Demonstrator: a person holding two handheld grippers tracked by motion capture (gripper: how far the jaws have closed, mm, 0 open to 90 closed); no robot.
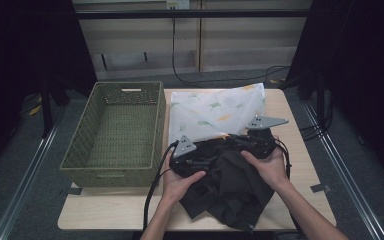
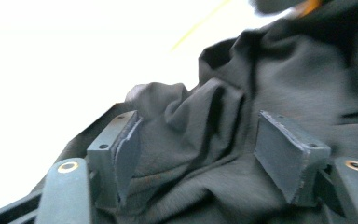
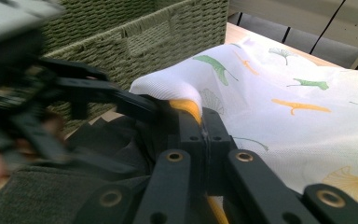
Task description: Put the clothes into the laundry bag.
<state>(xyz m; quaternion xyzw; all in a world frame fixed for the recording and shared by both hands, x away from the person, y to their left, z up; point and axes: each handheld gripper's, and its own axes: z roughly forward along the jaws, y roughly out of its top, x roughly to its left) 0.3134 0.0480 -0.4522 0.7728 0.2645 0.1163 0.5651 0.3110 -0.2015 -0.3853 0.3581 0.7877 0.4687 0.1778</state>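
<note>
A black cloth (image 1: 230,190) lies crumpled on the near half of the wooden table (image 1: 105,210), overlapping the near edge of a white cloth with green and orange leaf prints (image 1: 215,110). My left gripper (image 1: 211,151) rests on the black cloth's far edge. In the left gripper view its jaws (image 2: 196,135) stand apart, with a fold of black cloth (image 2: 205,116) between the pads and not pressed. My right gripper (image 1: 228,136) points left toward the left one, and its jaws (image 3: 205,126) are shut on a raised edge of the white cloth (image 3: 270,93).
A green woven basket (image 1: 161,125) with nothing inside stands on the table's left half, right beside the white cloth. Cables trail from both grippers toward the near table edge. Bare wood shows at the near left and far right.
</note>
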